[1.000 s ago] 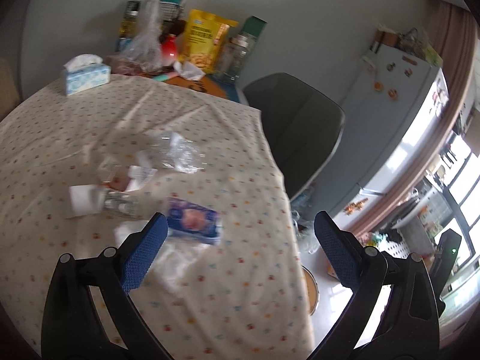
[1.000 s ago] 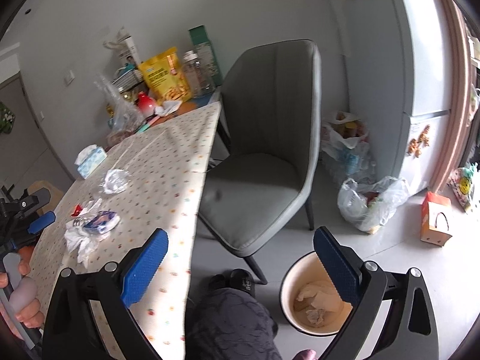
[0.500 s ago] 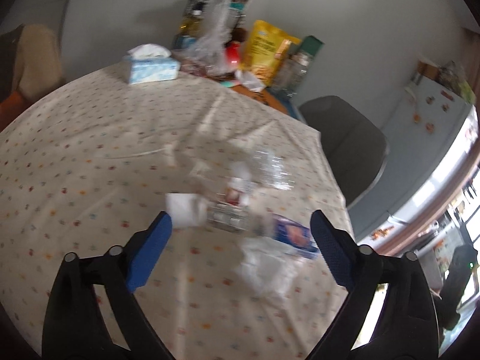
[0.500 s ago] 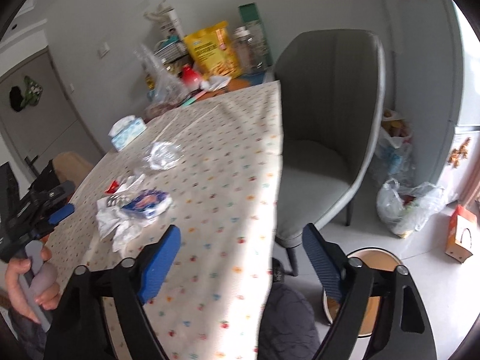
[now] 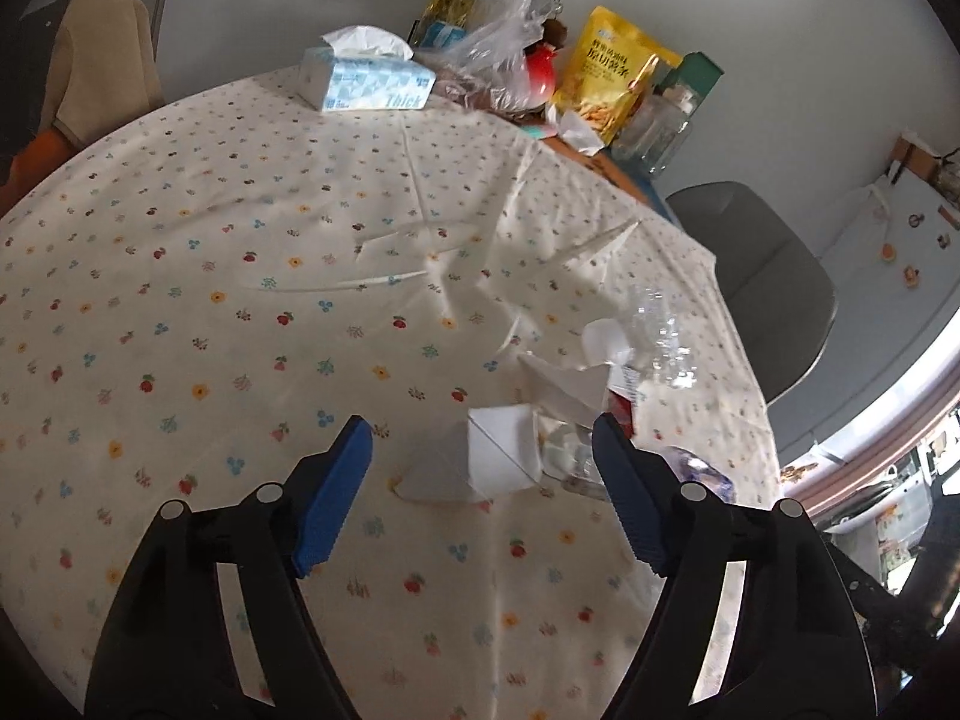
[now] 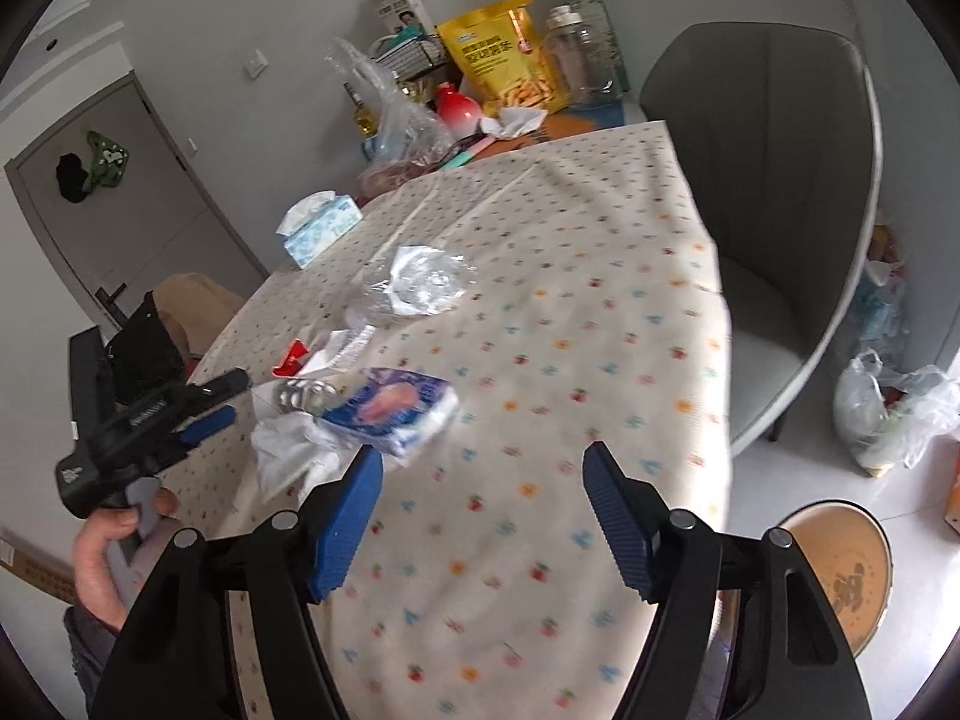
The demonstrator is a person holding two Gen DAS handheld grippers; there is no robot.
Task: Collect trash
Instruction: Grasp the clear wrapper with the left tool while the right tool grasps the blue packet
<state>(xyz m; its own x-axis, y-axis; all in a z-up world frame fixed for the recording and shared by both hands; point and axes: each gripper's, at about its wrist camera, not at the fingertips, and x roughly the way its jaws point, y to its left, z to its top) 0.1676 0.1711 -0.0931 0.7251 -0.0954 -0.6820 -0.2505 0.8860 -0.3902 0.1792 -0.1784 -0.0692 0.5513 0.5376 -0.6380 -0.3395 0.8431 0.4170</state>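
The left gripper (image 5: pixel 480 456) is held with fingers wide apart around a folded white paper scrap (image 5: pixel 501 459), apparently for pickup, while the right gripper (image 6: pixel 483 480), equally spread, waits empty beside the blue wrapper (image 6: pixel 390 405).

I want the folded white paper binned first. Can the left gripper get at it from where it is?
Probably yes. The left gripper is open with the folded white paper lying just ahead between its fingers; nothing covers it, though other scraps crowd its right side.

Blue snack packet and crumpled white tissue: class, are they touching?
Touching. Right wrist view shows the blue snack packet lying overlapped on the crumpled white tissue, with no gap visible.
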